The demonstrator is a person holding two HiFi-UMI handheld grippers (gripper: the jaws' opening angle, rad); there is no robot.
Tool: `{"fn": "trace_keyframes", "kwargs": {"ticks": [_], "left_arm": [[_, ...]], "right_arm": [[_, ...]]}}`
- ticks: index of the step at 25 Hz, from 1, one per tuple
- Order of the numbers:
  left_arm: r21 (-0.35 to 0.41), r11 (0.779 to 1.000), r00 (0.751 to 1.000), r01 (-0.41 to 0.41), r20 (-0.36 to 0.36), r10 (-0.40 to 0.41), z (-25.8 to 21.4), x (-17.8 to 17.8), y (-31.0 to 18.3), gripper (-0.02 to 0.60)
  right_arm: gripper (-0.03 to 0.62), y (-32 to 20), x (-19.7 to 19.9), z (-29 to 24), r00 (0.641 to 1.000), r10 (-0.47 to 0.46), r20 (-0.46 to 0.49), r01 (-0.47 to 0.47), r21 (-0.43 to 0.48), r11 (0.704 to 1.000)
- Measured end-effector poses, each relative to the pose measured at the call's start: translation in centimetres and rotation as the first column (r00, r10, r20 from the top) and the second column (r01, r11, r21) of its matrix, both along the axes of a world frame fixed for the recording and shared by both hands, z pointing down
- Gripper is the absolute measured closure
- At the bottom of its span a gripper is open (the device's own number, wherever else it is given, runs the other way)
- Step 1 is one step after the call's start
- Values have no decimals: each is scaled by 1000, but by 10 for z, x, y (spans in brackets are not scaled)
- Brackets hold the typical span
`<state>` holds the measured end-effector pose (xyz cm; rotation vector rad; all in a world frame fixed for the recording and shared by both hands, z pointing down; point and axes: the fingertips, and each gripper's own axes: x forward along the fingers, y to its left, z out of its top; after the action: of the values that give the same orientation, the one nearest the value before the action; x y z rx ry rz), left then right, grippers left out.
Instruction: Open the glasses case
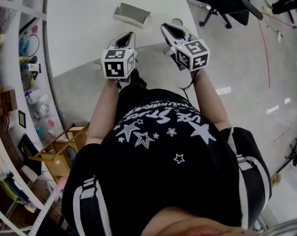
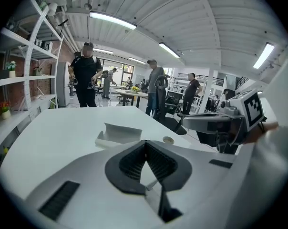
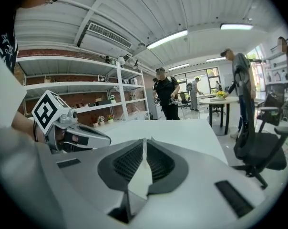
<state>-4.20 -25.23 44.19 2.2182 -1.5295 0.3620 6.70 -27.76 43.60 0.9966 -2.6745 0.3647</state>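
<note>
The glasses case [image 1: 131, 14] lies open on the white table [image 1: 79, 28], a little way past both grippers. The left gripper [image 1: 128, 36] and the right gripper [image 1: 167, 28] hang side by side at the table's edge. Each has its fingers pressed together, with nothing between them.

The right gripper [image 3: 144, 141] has its jaws together, seemingly empty, left gripper [image 3: 100, 138] beside, white table [image 3: 187, 130] beyond.

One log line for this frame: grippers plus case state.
left gripper: shut, empty | right gripper: shut, empty | glasses case: on table, looks open | contact: none, both grippers short of case
</note>
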Motion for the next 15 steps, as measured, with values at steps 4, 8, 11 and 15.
{"fn": "trace_keyframes", "kwargs": {"ticks": [4, 8, 11, 15], "left_arm": [[17, 1000, 1000, 15, -2, -15, -6, 19, 31, 569], [36, 999, 999, 36, -1, -36, -11, 37, 66, 569], [41, 998, 998, 56, 2, -56, -14, 48, 88, 569], [51, 995, 996, 84, 3, -84, -21, 54, 111, 569]], "right_arm": [[579, 31, 20, -2, 1000, -11, 9, 11, 8, 1000], [585, 62, 37, -1, 999, -33, 24, 32, 7, 999], [585, 78, 48, 0, 998, -49, 43, 49, 1, 999], [585, 97, 50, 5, 995, -72, 66, 74, -23, 997]]}}
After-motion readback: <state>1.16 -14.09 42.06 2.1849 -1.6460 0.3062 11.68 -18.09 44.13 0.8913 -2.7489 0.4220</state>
